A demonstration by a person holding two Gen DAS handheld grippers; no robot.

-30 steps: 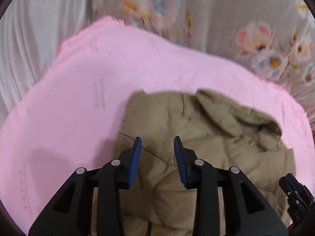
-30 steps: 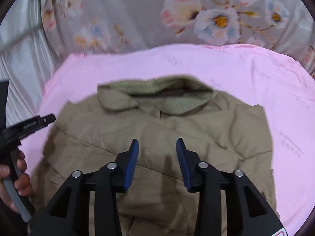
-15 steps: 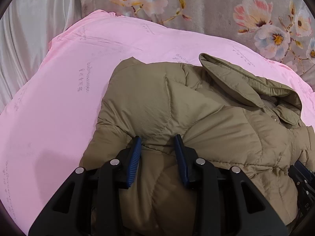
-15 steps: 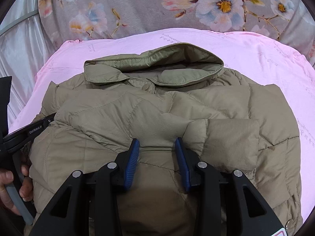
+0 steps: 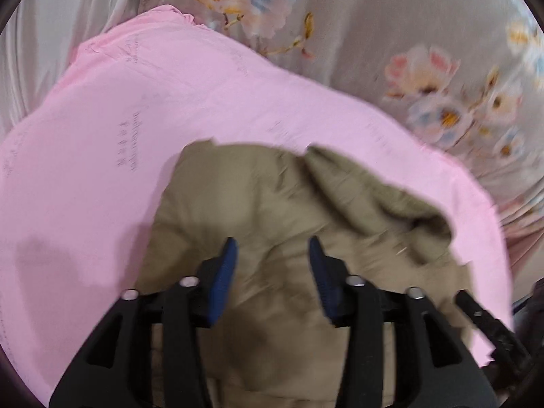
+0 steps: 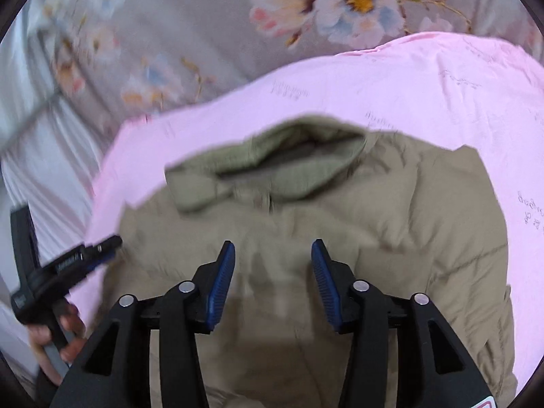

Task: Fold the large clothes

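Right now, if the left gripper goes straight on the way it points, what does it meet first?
Most likely the khaki jacket: the left gripper, its jaws opening with nothing clamped, aims down at the padded body. Depth is unclear in the blur.

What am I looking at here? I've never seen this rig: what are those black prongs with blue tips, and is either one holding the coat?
No robot: a person carries a hand-held gripper in each hand, each with a fisheye camera looking along its two fingers. One picture is from the left gripper, the other from the right gripper. The blue tips are the grip pads. A khaki padded jacket lies on a pink sheet spread over a floral bedspread, collar at the far end. Both grippers' jaws are opening above the jacket, and neither holds it. At the left of the right view you see the person's hand gripping the left tool.
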